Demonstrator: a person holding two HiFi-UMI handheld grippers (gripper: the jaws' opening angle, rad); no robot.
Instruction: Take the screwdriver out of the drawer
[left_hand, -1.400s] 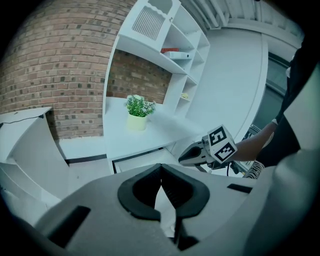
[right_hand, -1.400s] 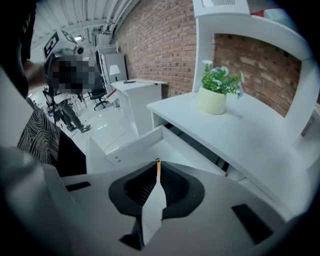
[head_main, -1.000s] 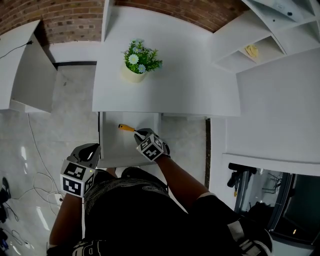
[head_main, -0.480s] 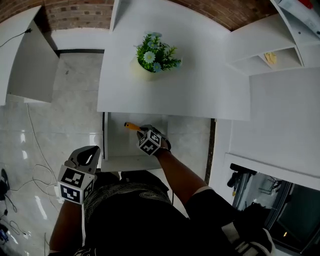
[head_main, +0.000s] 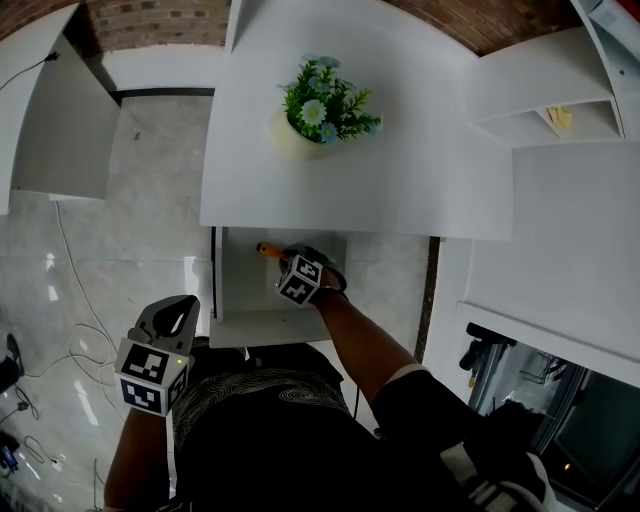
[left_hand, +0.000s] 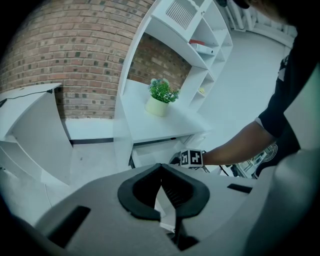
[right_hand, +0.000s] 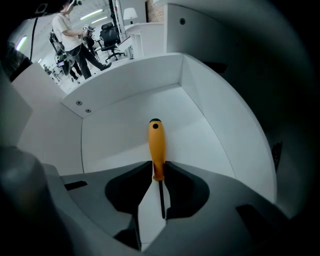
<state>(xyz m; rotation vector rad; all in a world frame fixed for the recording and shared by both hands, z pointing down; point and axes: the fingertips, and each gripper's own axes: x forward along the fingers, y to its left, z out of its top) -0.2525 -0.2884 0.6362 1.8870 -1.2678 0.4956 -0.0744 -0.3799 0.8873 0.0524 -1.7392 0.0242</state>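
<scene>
The screwdriver has an orange handle and a thin dark shaft. It lies in the open white drawer with the handle pointing away from me. In the right gripper view the jaws of my right gripper are pressed against the lower end of the handle. In the head view, the right gripper reaches into the drawer below the desk edge. Only the tip of the screwdriver's handle shows there. My left gripper hangs left of the drawer, its jaws together and empty.
A white desk carries a potted plant and overhangs the back of the drawer. White shelving stands at the right. A white panel and floor cables are at the left.
My right gripper has pushed further into the drawer along the screwdriver, so less of the handle shows past it. The left gripper has stayed beside the drawer.
</scene>
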